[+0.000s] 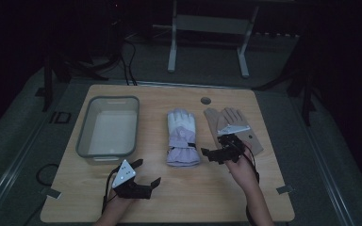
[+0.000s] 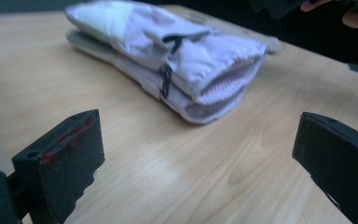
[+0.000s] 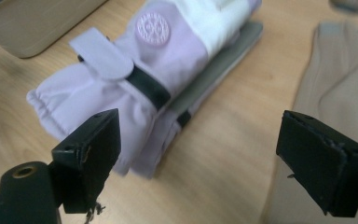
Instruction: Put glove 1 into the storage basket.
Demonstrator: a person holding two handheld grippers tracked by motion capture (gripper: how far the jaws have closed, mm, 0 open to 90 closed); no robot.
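The lilac ski gloves (image 1: 183, 137) serve as the landmark: a pair stacked one on the other at the middle of the wooden table (image 1: 207, 197), fingers pointing away from the person and the ribbed cuffs toward the near edge; nothing grips them yet. To the left of the gloves stands a clear plastic bin (image 1: 108, 127), empty as far as the dim light shows, which is probably where the gloves are meant to go. To their right, apart from them, lies a pair of tan gloves (image 1: 235, 125) flat on the wood.

The right gripper (image 1: 219, 153) hangs just beside the gloves' cuff end, on their right; its jaws stand wide apart and hold nothing; in the right gripper view they straddle the bare wood between the lilac cuff (image 3: 135, 93) and the tan fabric (image 3: 345, 88), angled as if to take the stack from the side. The left gripper (image 1: 143, 175) rests nearer the person, below and left of the gloves, also spread wide and empty; in the left gripper view the open cuff (image 2: 214, 88) faces it across a stretch of table, so it seems placed to meet the pair from the opposite side. The approach looks barely begun; a two-sided pinch would keep the stacked gloves from sliding apart.
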